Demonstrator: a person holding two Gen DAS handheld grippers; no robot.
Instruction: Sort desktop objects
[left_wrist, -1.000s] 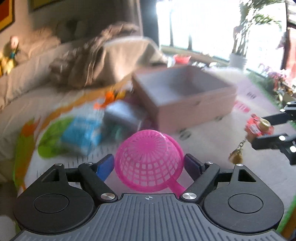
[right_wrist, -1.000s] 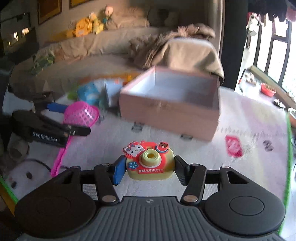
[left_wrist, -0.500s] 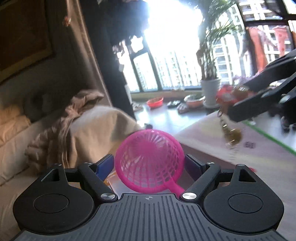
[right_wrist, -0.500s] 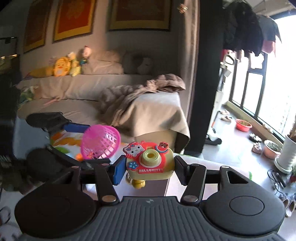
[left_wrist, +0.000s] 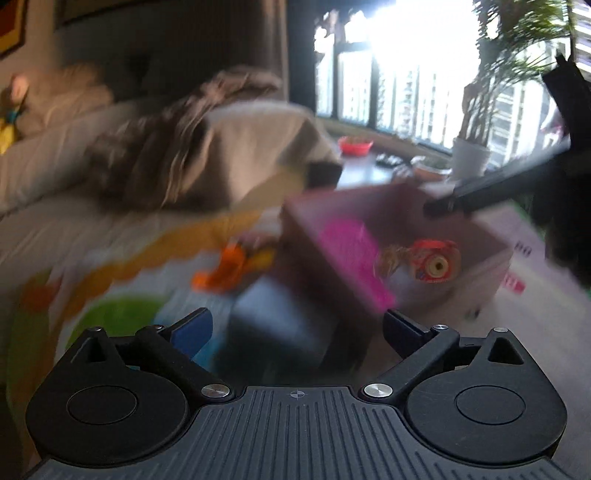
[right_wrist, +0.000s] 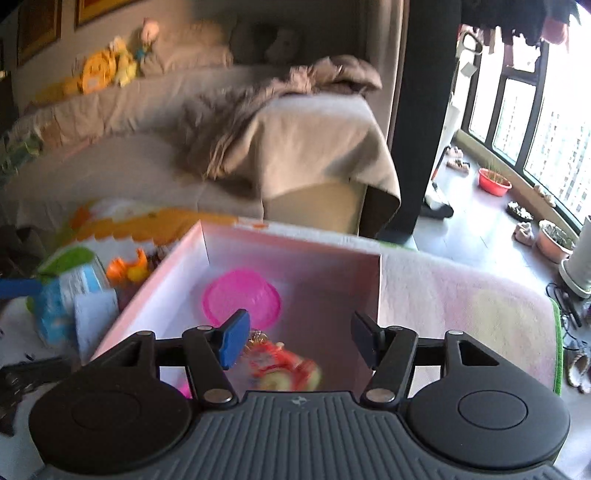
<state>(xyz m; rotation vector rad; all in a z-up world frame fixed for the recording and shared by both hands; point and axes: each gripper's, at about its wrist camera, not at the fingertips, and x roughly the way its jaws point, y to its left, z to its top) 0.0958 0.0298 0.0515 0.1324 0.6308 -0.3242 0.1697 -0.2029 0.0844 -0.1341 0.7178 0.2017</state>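
A pink open box (right_wrist: 295, 254) stands on the play mat and also shows in the left wrist view (left_wrist: 491, 258). The pink strainer (right_wrist: 242, 301) lies inside it, blurred in the left wrist view (left_wrist: 351, 254). The red and yellow toy camera (right_wrist: 286, 369) is blurred inside the box below my right gripper and shows in the left wrist view (left_wrist: 436, 264). My right gripper (right_wrist: 299, 343) is open and empty over the box. My left gripper (left_wrist: 297, 332) is open and empty, left of the box. The right gripper's finger (left_wrist: 491, 190) reaches over the box in the left wrist view.
An orange toy (right_wrist: 129, 267), a blue packet (right_wrist: 70, 291) and a grey-blue box (right_wrist: 94, 314) lie on the mat left of the pink box. A sofa with a crumpled blanket (right_wrist: 288, 122) stands behind. Plant pots (right_wrist: 554, 240) line the window at the right.
Both grippers opened. The pink strainer and the toy camera left the jaws and are in the pink box. Both views tilted down from the room onto the mat.
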